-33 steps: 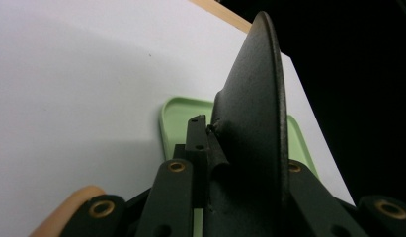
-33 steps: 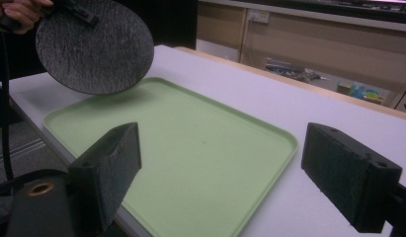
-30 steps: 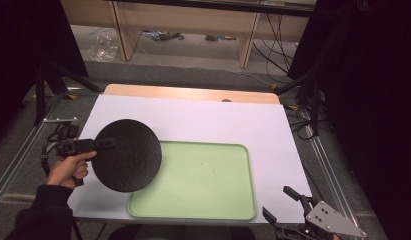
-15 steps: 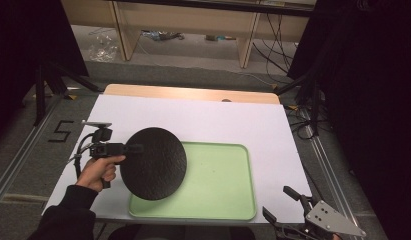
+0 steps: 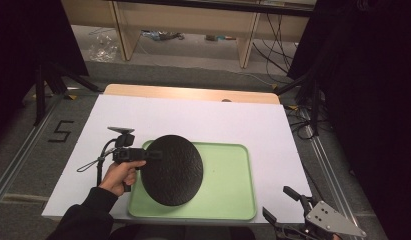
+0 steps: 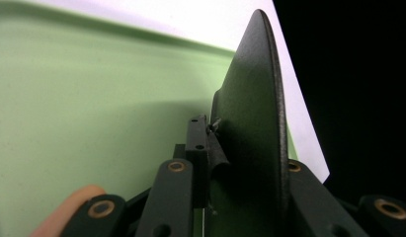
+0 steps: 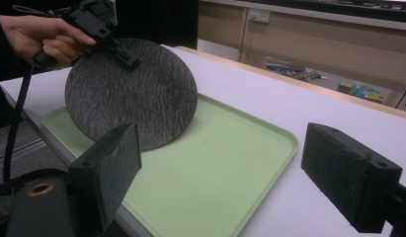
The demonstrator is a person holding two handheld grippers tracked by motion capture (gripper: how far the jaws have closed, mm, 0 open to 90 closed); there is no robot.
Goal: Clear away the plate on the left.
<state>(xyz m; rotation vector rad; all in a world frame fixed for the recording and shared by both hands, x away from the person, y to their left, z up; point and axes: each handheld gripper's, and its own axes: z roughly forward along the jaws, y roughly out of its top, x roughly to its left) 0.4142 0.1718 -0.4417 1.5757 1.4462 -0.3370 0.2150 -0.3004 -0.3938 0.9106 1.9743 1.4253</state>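
Black plate [image 5: 171,170], rim clenched in left claw [image 5: 152,155], hangs tilted above green tray [image 5: 228,190] beneath, ready for lowering; right claw [image 7: 230,173] released, idle.

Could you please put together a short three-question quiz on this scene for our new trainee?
1. True or false: the left gripper grips the black plate by its rim.
2. Over which thing is the black plate held: (a) the green tray, (b) bare white table cover, (c) the floor?
3. How do the jaws of the right gripper stand?

Key
1. True: its jaws clamp the rim in the left gripper view.
2. (a), tilted over the tray's left part.
3. Wide apart, with nothing between them.
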